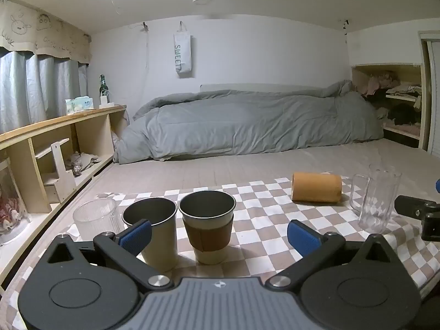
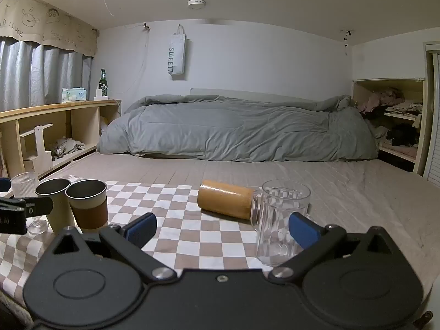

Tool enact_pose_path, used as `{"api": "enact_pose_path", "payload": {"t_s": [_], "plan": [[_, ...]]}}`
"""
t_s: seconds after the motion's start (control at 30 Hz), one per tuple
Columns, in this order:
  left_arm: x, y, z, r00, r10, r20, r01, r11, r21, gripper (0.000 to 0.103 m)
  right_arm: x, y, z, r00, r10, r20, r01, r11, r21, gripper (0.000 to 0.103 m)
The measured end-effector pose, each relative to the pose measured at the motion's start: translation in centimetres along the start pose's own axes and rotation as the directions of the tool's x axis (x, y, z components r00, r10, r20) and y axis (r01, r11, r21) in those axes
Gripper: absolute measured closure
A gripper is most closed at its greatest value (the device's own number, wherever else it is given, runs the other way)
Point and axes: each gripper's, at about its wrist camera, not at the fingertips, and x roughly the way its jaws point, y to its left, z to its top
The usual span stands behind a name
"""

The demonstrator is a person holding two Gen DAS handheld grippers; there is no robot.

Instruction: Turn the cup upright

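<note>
An orange-brown wooden cup (image 1: 316,187) lies on its side on the checkered cloth (image 1: 269,220); in the right wrist view the cup (image 2: 225,199) lies left of a clear glass mug (image 2: 280,225). My left gripper (image 1: 220,235) is open and empty, with a sleeved metal cup (image 1: 207,228) and a plain metal cup (image 1: 154,228) standing upright between its blue fingertips (image 1: 136,235). My right gripper (image 2: 222,229) is open and empty, nearer than the lying cup; its right fingertip (image 2: 304,229) is beside the mug.
A ribbed glass (image 1: 96,217) stands left of the metal cups. The glass mug (image 1: 378,198) stands at the right. A grey duvet (image 1: 247,121) lies at the back. A wooden shelf (image 1: 55,143) runs along the left; a closet niche (image 2: 393,121) is at the right.
</note>
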Motion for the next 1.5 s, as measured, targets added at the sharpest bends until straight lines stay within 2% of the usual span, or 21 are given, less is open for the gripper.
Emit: {"api": "enact_pose_path", "payload": {"t_s": [0.6,0.77,1.5], "plan": [[0.0,0.0,0.0,1.000,0.000,-0.004,0.000,1.000,0.003,0.000,0.0,0.1,0.0,1.000,-0.002,0.004,0.002,1.000,-0.005,0.000],[0.4,0.3,-1.1,1.000,-0.002,-0.003,0.002,1.000,0.006,0.000,0.0,0.1,0.0,1.000,-0.002,0.003,0.002,1.000,-0.006,0.000],[0.1,0.1,-0.7,1.000,-0.001,-0.009,0.001,1.000,0.008,0.000,-0.1,0.1,0.1,1.000,-0.003,0.002,0.003,1.000,-0.009,0.000]]}}
